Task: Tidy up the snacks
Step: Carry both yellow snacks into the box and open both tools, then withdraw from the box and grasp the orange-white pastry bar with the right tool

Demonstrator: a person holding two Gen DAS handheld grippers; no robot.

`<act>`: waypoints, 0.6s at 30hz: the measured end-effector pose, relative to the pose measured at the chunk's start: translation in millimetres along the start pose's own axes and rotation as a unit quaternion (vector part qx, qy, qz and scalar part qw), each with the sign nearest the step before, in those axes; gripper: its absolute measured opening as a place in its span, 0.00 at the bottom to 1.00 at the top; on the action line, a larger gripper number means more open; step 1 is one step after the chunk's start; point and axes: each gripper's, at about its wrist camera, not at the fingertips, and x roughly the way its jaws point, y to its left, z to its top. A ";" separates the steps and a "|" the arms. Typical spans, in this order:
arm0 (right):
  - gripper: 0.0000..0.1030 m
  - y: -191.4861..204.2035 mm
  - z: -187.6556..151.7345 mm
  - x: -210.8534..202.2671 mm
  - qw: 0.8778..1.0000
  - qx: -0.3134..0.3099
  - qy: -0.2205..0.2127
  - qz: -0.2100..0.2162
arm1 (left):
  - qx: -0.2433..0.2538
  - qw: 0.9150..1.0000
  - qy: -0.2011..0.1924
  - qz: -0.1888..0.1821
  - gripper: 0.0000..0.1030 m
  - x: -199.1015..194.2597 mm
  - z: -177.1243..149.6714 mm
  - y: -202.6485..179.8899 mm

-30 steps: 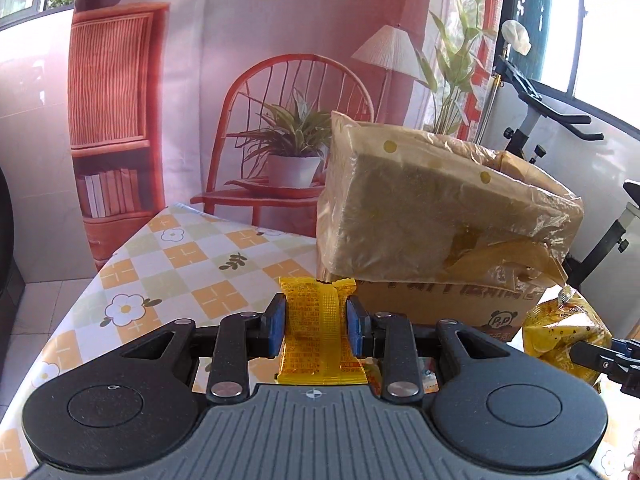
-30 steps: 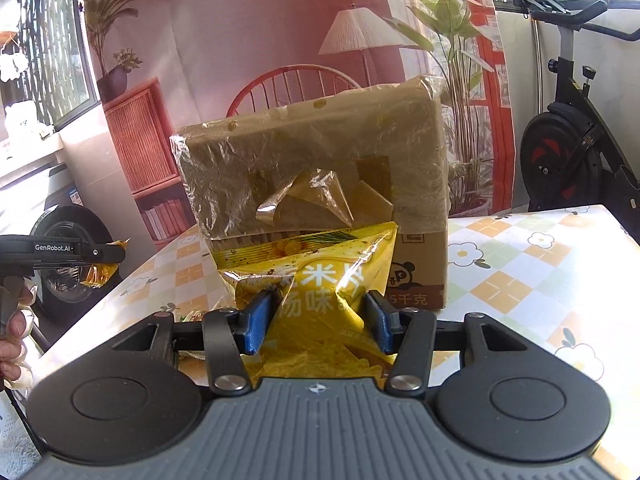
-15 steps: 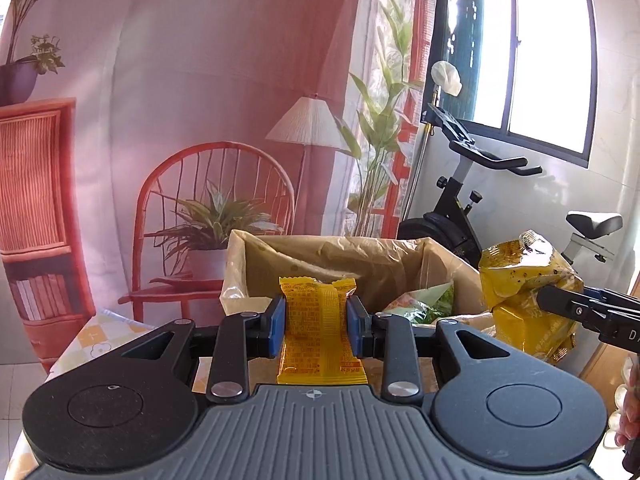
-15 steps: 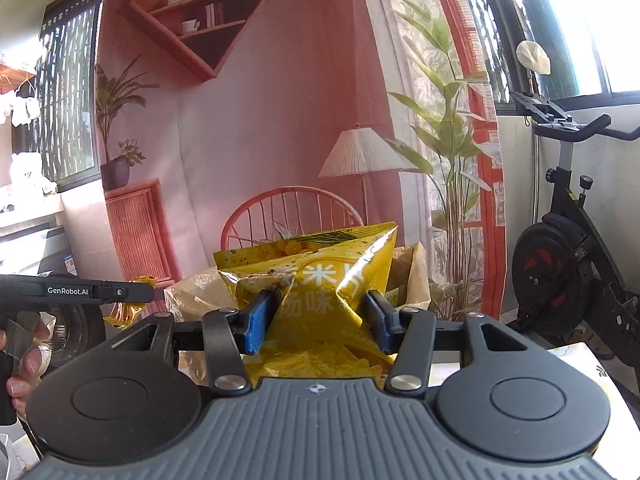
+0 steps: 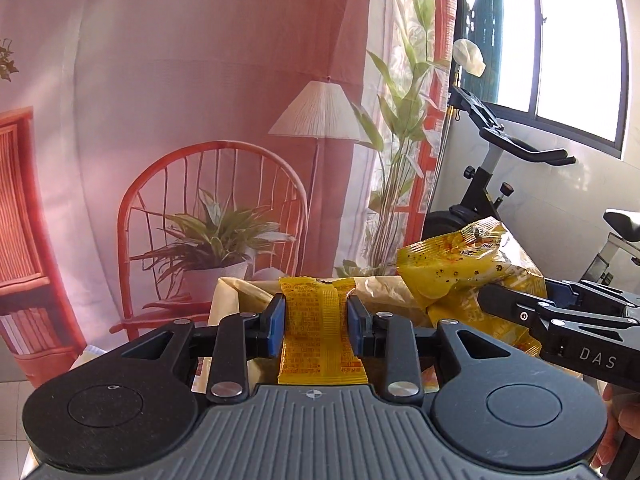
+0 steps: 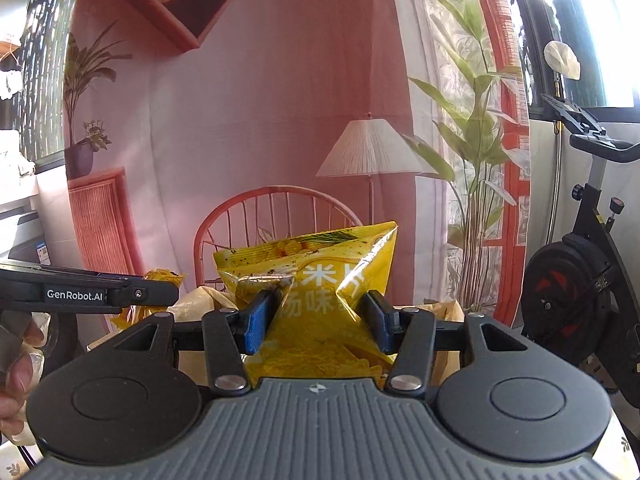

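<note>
Left fingers (image 5: 316, 322) gripping orange packet (image 5: 316, 336), right fingers (image 6: 318, 322) gripping yellow bag (image 6: 316, 300), exercise bike (image 6: 580, 300) beside

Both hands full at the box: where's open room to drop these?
Box interior is hidden from both cameras. Clear space shows left of the small packet; its right is crowded by the chip bag and right gripper.

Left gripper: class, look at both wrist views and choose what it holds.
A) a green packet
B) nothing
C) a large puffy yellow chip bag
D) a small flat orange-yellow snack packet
D: the left gripper has its blue pads pressed on either side of a small flat orange-yellow snack packet.
</note>
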 end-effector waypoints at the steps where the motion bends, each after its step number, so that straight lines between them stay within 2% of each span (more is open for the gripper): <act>1: 0.52 0.6 -1.8 5.1 1.000 0.004 0.003 0.001 | -0.001 1.000 0.005 0.000 0.33 4.5 -0.7 2.0; 2: 0.52 1.6 -3.2 11.1 1.000 0.005 0.008 0.000 | -0.002 1.000 0.010 -0.002 0.34 8.3 -1.4 4.2; 4: 0.54 4.2 -6.8 19.1 1.000 0.007 0.017 -0.001 | -0.007 1.000 0.020 -0.008 0.46 14.5 -3.7 9.1; 5: 0.56 4.8 -7.9 22.0 1.000 0.009 0.020 0.001 | -0.012 1.000 0.022 -0.004 0.56 16.2 -5.8 13.1; 6: 0.64 5.2 -9.2 23.8 1.000 0.014 0.024 0.004 | -0.016 1.000 0.022 0.002 0.60 15.3 -8.1 16.4; 8: 0.71 7.2 -9.9 20.7 1.000 0.019 0.024 0.005 | -0.025 0.999 0.025 0.011 0.60 11.5 -11.8 25.1; 13: 0.70 10.8 -11.8 1.3 0.999 0.026 0.023 0.011 | -0.028 0.999 0.024 0.014 0.60 -9.1 -16.0 41.5; 18: 0.68 13.7 -18.5 -27.9 0.999 0.040 0.016 0.012 | -0.024 0.999 0.021 0.018 0.60 -45.6 -25.3 50.8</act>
